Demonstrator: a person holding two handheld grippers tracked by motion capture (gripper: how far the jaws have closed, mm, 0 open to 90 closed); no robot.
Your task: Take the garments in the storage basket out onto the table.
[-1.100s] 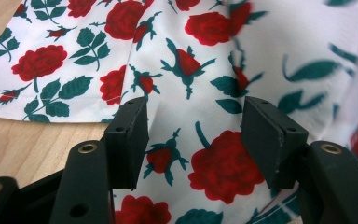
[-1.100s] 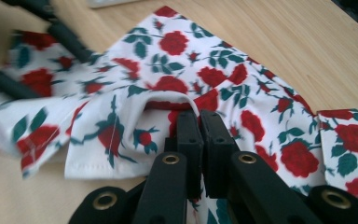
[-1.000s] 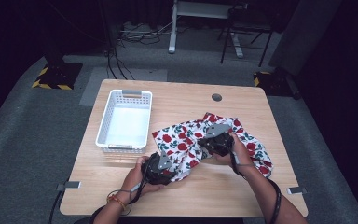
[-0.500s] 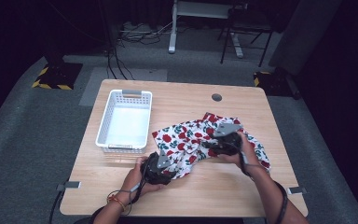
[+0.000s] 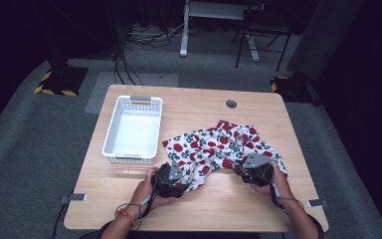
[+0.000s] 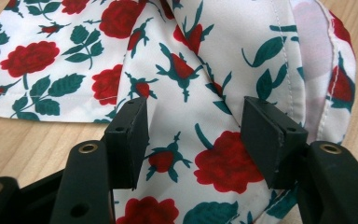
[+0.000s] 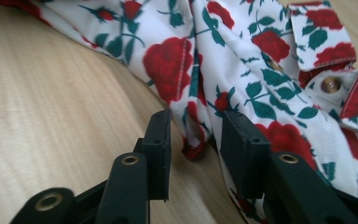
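Your white rose-printed cloth garment (image 5: 219, 149) lies crumpled at centre-right of the high view on the light wooden table (image 5: 194, 102). Your left gripper (image 6: 193, 135) stands open over the fabric. Your right gripper (image 7: 193, 140) is parted around a hem edge, not clamped. A white slotted plastic basket (image 5: 110, 134) sits left of centre.

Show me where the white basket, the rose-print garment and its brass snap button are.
white basket (image 5: 110, 133): high view, on its left wall.
rose-print garment (image 5: 214, 147): high view, on the middle of the cloth.
brass snap button (image 7: 330, 85): right gripper view, on the button's face.
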